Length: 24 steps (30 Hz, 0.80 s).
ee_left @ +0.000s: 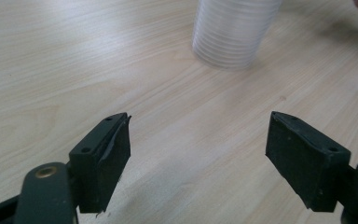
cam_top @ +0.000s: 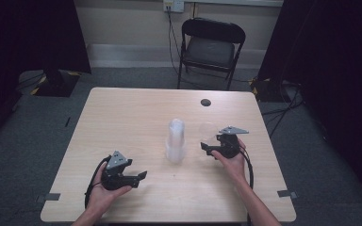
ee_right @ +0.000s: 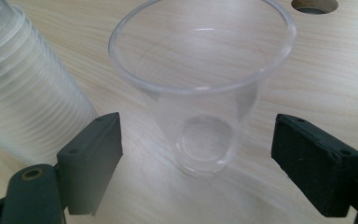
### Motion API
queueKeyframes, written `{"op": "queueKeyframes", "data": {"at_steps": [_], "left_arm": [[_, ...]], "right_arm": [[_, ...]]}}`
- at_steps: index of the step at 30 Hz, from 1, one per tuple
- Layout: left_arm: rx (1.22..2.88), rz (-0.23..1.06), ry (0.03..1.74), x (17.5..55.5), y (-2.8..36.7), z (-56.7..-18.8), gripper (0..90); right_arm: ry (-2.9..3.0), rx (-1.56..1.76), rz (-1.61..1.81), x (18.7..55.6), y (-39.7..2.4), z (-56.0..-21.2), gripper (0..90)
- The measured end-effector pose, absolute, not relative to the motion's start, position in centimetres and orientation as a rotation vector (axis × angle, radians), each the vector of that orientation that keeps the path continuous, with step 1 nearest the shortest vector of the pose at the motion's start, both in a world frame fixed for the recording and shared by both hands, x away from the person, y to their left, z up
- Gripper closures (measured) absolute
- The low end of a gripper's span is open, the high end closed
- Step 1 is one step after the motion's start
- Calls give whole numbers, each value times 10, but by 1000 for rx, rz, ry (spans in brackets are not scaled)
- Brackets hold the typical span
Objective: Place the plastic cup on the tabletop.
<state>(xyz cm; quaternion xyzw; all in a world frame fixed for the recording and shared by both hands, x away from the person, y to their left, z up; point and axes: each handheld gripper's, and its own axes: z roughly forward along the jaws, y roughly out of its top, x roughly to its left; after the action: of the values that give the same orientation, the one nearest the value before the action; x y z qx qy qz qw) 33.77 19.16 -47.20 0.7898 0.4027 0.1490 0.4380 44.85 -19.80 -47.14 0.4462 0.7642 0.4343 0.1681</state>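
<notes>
A: Start at the left. What is the left gripper [cam_top: 139, 177] doing?

B: It rests low on the surface [cam_top: 122, 117] near the person's edge, jaws spread wide with nothing between them. In the left gripper view it looks toward the base of the stack of clear cups [ee_left: 233, 32], which is some way off. I judge it is parked there, out of the way but aimed so it could steady the stack if needed.

A: And the stack itself?

B: The stack stands mouth-down at the middle of the surface, which keeps it stable and lets single cups be lifted off the top.

A: Then to the right?

B: A single clear cup [ee_right: 200, 93] stands upright, mouth up, just right of the stack and apart from it. The right gripper [cam_top: 206, 148] is around it: the cup sits between the jaws, yet both pads [ee_right: 91, 158] stand clear of its wall, so the gripper is open and holds nothing.

A: Why so?

B: Likely the cup has been set down on its own base, well short of the cable hole [cam_top: 206, 102], so it needs no support.
</notes>
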Motion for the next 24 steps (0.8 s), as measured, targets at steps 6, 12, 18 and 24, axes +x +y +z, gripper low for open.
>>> {"op": "queueKeyframes", "data": {"at_steps": [6,12,18,24], "left_arm": [[1955,373,1004,338,193,-471,214],[1944,375,1034,339,195,-471,183],[1939,373,1045,339,197,-469,183],[1938,370,1049,339,199,-469,185]], "right_arm": [[2174,1274,1248,438,-208,-466,156],[2175,1270,1263,427,-214,-463,158],[2170,1260,1278,414,-220,-455,164],[2151,1274,1284,400,-230,-449,172]]}}
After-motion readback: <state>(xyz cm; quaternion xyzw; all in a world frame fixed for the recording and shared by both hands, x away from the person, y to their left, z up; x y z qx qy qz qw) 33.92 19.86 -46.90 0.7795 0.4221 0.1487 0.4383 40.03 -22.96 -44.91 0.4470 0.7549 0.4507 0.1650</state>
